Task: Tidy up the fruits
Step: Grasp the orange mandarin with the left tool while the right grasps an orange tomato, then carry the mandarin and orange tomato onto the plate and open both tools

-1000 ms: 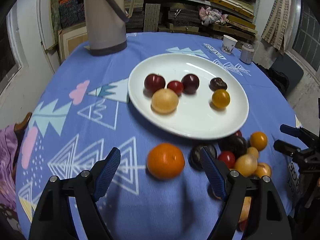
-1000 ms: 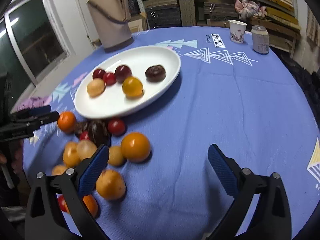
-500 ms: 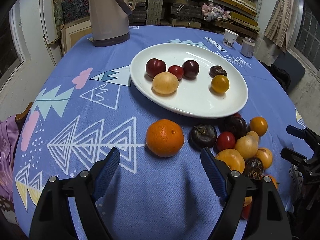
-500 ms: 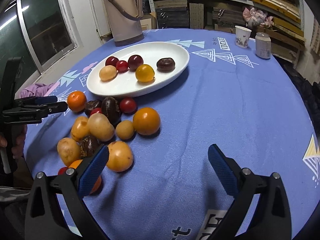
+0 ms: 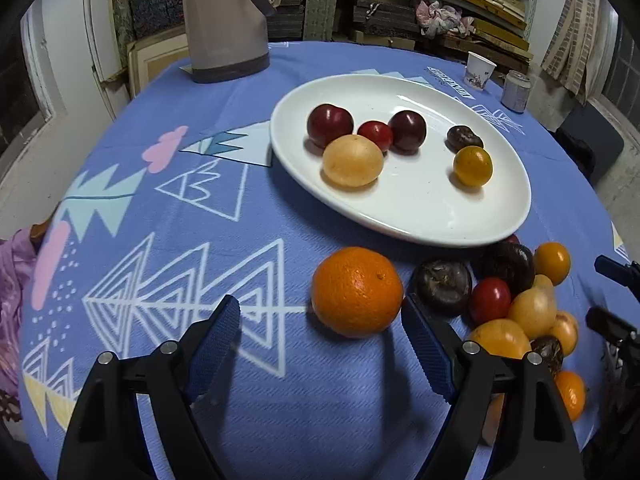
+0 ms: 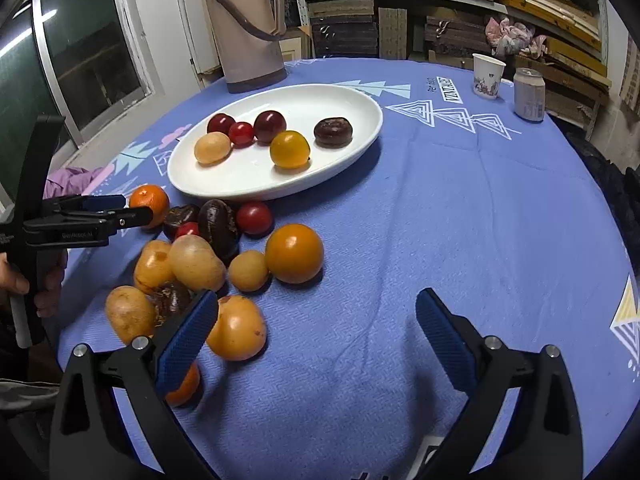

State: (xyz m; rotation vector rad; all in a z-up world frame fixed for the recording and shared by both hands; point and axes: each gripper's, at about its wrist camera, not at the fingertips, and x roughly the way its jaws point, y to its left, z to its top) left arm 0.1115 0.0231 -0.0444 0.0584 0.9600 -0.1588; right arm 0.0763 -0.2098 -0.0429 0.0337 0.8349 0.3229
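A large orange lies on the blue tablecloth just ahead of my left gripper, between its open fingers and nearer the right fingertip; no pad touches it. Behind it stands a white plate holding several red, yellow and dark fruits. A pile of loose fruit lies right of the orange. My right gripper hovers open over bare cloth, the fruit pile by its left finger. In the right wrist view the left gripper reaches the orange from the left, below the plate.
A beige thermos jug stands behind the plate. A paper cup and a can sit at the far right. A hand holds the left gripper's handle. Purple cloth lies past the table's left edge.
My left gripper has sunk a little toward the orange, which now looks larger between the fingers. The right gripper's view steadied after an early shift; its jaws stay wide.
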